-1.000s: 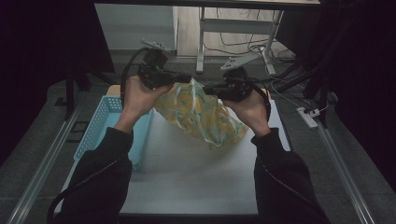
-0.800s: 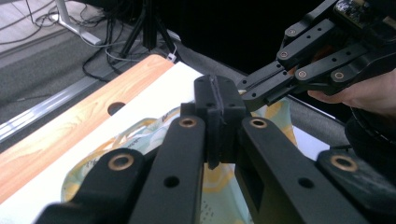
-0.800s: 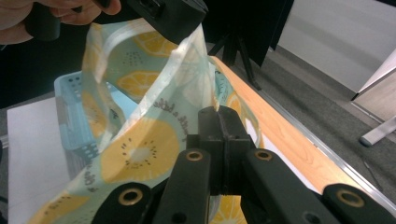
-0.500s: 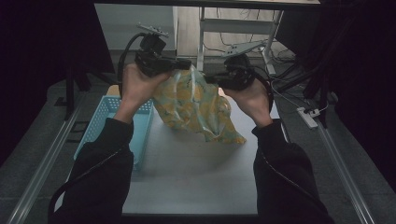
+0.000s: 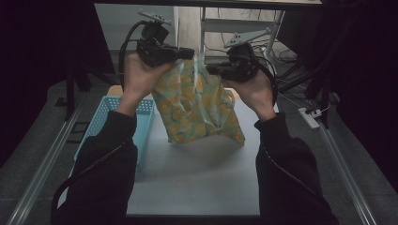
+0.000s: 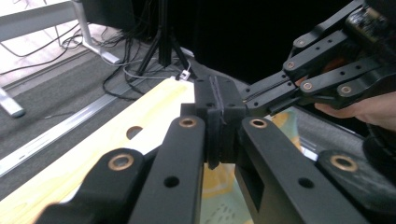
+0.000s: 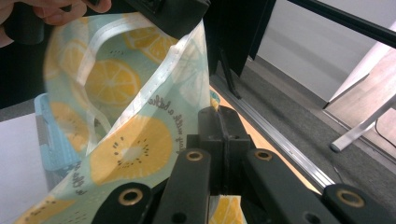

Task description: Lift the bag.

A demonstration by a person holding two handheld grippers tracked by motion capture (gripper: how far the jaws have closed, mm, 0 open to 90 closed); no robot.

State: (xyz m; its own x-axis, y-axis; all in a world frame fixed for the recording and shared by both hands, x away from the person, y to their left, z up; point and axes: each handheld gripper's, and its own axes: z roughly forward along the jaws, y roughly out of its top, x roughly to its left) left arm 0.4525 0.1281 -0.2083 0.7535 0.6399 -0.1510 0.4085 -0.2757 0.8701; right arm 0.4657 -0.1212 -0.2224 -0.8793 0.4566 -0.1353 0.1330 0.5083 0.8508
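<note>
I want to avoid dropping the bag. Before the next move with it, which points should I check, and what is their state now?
1. Left gripper shut on the bag's top edge: ok.
2. Right gripper shut on the top edge: ok.
3. Bag lifted off the table: cannot tell; its bottom corners hang close to the surface.
4. Bag's mouth open: cannot tell.
5. Blue basket apart from the bag: ok, it stands to the left.

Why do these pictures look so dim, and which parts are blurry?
High view: surroundings nearly black, light falls mainly on the table and the lemon-print bag. Left gripper view: the near jaws look soft, the wooden board pale. Right gripper view: the bag glows translucent, its upper left blurred.
</note>
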